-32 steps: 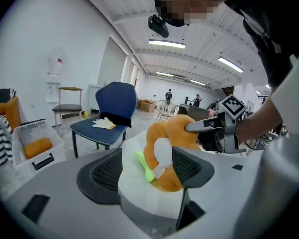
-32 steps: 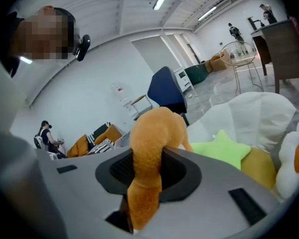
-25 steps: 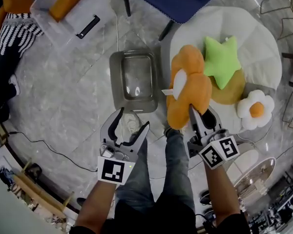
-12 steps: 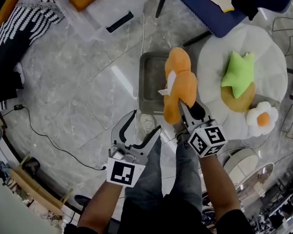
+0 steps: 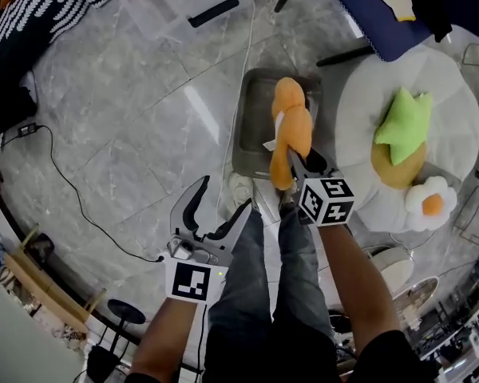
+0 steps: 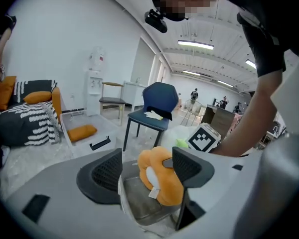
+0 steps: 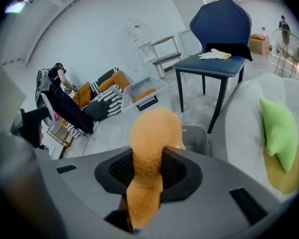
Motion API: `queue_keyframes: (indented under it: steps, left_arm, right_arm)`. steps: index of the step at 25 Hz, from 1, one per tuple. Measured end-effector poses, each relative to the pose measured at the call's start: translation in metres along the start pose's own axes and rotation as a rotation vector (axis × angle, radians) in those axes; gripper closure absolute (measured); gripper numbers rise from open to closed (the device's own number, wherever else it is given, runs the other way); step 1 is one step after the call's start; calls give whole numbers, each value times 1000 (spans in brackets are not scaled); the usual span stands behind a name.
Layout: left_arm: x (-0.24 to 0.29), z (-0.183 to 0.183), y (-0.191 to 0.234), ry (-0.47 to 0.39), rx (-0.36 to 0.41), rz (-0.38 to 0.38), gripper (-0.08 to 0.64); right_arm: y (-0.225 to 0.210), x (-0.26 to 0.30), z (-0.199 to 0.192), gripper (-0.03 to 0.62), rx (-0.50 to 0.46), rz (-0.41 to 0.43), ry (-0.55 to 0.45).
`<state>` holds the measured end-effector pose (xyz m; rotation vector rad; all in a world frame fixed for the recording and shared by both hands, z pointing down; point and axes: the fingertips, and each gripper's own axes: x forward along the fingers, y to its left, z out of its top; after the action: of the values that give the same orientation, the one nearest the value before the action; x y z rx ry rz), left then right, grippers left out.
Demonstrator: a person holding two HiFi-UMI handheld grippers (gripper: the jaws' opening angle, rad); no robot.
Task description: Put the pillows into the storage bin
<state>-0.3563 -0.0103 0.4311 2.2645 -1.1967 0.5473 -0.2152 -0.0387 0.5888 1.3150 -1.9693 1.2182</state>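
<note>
My right gripper (image 5: 294,159) is shut on an orange plush pillow (image 5: 290,132) and holds it over the grey storage bin (image 5: 250,126) on the floor. In the right gripper view both pads pinch the orange pillow (image 7: 149,133), with the bin (image 7: 195,137) behind it. My left gripper (image 5: 216,207) hangs open and empty, nearer me and left of the bin. Its own view shows the orange pillow (image 6: 159,176) above the bin (image 6: 137,203). On the white round cushion (image 5: 359,102) to the right lie a green star pillow (image 5: 405,120), a mustard pillow (image 5: 393,164) and an egg-shaped pillow (image 5: 431,204).
A blue chair (image 5: 383,14) stands at the back right. A clear plastic box (image 5: 184,6) sits at the top and striped cushions (image 5: 40,2) at the upper left. A black cable (image 5: 64,182) runs across the marble floor. The person's legs (image 5: 291,270) are below the bin.
The right gripper has carried the orange pillow left, from beside the white cushion to above the grey bin. The left gripper stays open and has hardly moved.
</note>
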Motion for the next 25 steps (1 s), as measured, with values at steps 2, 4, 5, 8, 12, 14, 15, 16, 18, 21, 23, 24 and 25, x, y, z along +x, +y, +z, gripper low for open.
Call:
queue_keyframes:
  steps: [2,4,5,8,12,14,15,16,18,21,23,24,25]
  left_arm:
    - [3,-11,2,8,-17,21,229]
    - [7,-18,3,8,-44,44,229]
    - [8,-22,3,8,-55,55,229]
    - [8,-33,-3,19,-71,73,229]
    - [11,-48,-5,60,-69,86,229]
    - [13,-54,-2,81,-67,97,229]
    - [13,-57,0,89,-65,102,229]
    - [14,-59,3,97,-62,105,229]
    - [17,-65,5,114,-51,104,229]
    - [23,-69,5,130,-42,102,229]
    - [27,-72,3,140,-39,99,229]
    - [29,-74,2,143,-38,97,229]
    - [32,-75,0,145,-39,96,229]
  right_arm:
    - [-8,10,-12,460,-35,-10,54]
    - [-17,19,-18,459,-83,-18,97]
    - [-23,23,-21,459,-99,-20,114]
    - [-46,33,-32,456,-46,-26,139]
    - [-78,51,-46,454,92,-52,140]
    - [-91,61,-54,453,120,-74,142]
    - [-96,65,-58,453,145,-79,137]
    - [-100,69,-63,453,181,-77,129]
    - [-107,76,-72,449,254,-62,117]
    - [-121,84,-82,448,279,-76,105]
    - [-128,87,-83,442,246,-102,92]
    - [-131,88,-82,430,229,-113,87]
    - [-132,89,-81,418,216,-123,85]
